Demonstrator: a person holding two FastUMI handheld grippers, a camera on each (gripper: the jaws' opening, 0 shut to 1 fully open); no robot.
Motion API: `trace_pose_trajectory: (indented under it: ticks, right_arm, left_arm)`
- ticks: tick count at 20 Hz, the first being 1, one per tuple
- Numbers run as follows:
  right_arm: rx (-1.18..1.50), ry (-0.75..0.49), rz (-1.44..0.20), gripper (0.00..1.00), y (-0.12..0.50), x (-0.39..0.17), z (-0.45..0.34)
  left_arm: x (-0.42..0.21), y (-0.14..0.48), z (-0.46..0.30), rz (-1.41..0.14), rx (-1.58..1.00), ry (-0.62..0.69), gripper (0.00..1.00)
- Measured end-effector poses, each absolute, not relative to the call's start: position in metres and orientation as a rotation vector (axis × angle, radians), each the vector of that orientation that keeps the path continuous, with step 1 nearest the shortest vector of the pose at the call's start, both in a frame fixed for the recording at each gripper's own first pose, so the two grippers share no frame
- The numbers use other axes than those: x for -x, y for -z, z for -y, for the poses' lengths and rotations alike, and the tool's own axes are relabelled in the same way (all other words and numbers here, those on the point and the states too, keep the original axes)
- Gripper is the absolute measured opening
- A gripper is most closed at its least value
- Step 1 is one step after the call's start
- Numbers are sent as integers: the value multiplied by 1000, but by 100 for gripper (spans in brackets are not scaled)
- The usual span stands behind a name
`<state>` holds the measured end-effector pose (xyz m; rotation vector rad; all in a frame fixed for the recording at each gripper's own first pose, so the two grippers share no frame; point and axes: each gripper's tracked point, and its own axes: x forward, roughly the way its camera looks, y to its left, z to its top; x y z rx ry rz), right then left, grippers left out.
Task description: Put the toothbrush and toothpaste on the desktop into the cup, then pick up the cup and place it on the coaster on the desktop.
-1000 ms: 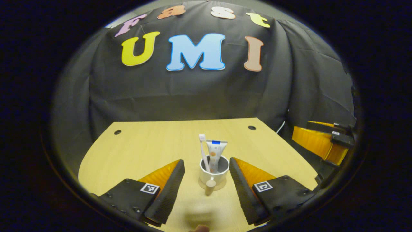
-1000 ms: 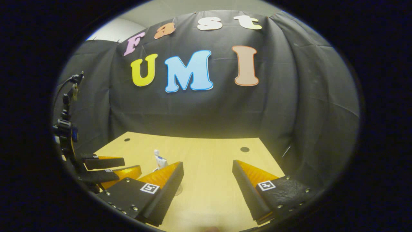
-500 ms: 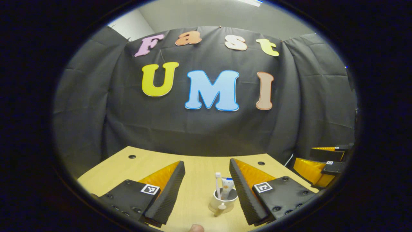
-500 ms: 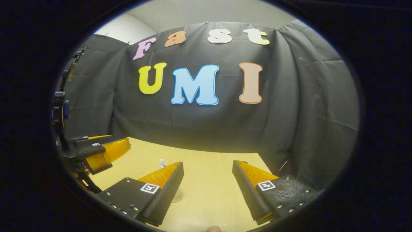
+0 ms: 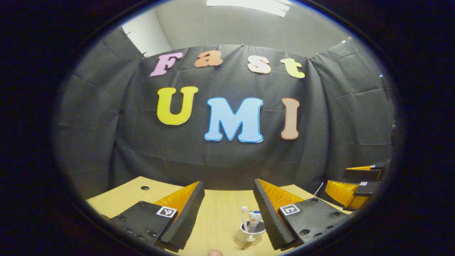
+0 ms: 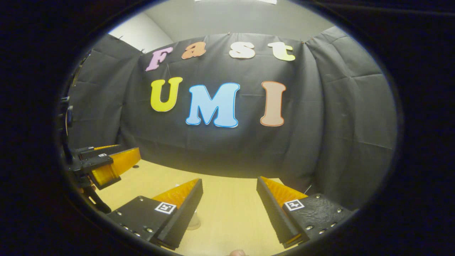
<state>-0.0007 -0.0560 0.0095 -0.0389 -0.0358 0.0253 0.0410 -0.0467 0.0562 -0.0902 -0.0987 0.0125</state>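
Standing on its coaster (image 5: 247, 242), the white cup (image 5: 250, 234) holds toothbrush (image 5: 244, 218) and toothpaste tube (image 5: 253, 220). Left gripper (image 5: 227, 213) gapes wide, gripping nothing; right gripper (image 6: 229, 209) likewise. Risk: a careless finger sweeping low could topple that top-heavy cup.

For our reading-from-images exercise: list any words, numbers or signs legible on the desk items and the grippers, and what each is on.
Toothpaste: print too small and blurred to read.
Cup: no text visible.
Square marker on left gripper: coded pattern, no words.
Matching marker on right gripper: likewise.
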Motion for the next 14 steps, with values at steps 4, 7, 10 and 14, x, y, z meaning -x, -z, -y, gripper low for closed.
trace_pose_trajectory:
  ticks: [4, 7, 10, 14]
  right_arm:
    - [19, 0, 52, 95, -16, 5, 57]
    - [19, 24, 54, 95, -20, 6, 59]
    - [44, 42, 71, 95, -25, 9, 64]
    - [31, 25, 91, 95, -31, 7, 65]
  left_arm:
    - [-39, -57, 41, 107, 82, -3, 89]
    - [-39, -57, 42, 110, 96, 11, 91]
    - [-41, -58, 43, 111, 102, 18, 91]
    - [-38, -63, 47, 131, 98, 12, 91]
